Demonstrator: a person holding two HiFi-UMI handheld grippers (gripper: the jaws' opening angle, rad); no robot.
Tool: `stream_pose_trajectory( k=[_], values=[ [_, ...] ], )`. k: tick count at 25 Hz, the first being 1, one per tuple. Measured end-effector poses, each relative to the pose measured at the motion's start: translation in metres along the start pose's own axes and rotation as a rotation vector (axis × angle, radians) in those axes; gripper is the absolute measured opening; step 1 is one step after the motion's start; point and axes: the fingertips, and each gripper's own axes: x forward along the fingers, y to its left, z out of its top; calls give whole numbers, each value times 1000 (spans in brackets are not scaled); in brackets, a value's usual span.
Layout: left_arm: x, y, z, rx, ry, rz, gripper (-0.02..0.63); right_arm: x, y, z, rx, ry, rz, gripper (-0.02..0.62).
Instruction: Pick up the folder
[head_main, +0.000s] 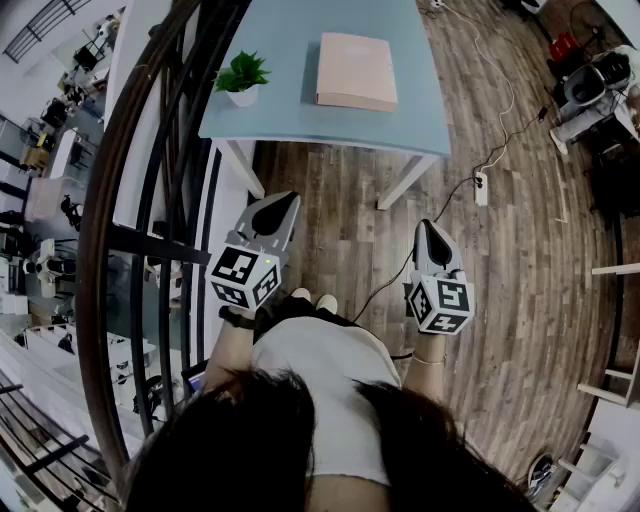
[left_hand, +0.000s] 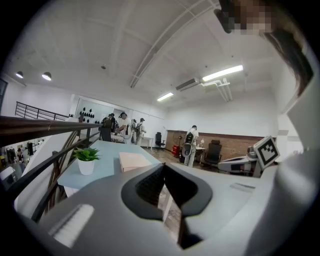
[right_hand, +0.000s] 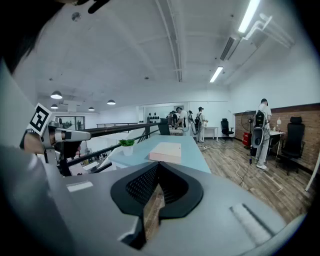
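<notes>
Well ahead of the fingers of the left gripper (head_main: 283, 203) and the right gripper (head_main: 425, 230), a pale blue table (head_main: 290, 115) with a small potted plant (head_main: 242, 78) near its left edge. Left of the left fingers, a black railing (head_main: 140, 245). Ahead and right of the right fingers, a white power strip (head_main: 481, 188) on the wooden floor (head_main: 520, 300); far beyond, people (left_hand: 189, 146) among office chairs (left_hand: 215, 151).

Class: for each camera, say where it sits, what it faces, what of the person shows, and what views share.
Head view: on head, steeply down at pale blue table; hair, arms, left tongs, right tongs.
Left gripper view: on left tongs, toward table; shut jaws.
Right gripper view: on right tongs, toward table; shut jaws.
Shared: flat pink folder.
</notes>
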Motion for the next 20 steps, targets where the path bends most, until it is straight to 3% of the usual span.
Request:
stream_pose_trajectory(
  k=[8, 11, 20],
  values=[
    [0, -10, -2, -6, -11, 12, 58, -8, -8, 1, 6, -26, 28, 8],
    [1, -10, -4, -15, -4, 11, 58, -6, -7, -2, 18, -15, 52, 61],
    [35, 13, -12, -39, 22, 10, 68, 31, -11, -5, 37, 16, 78, 103]
  ],
)
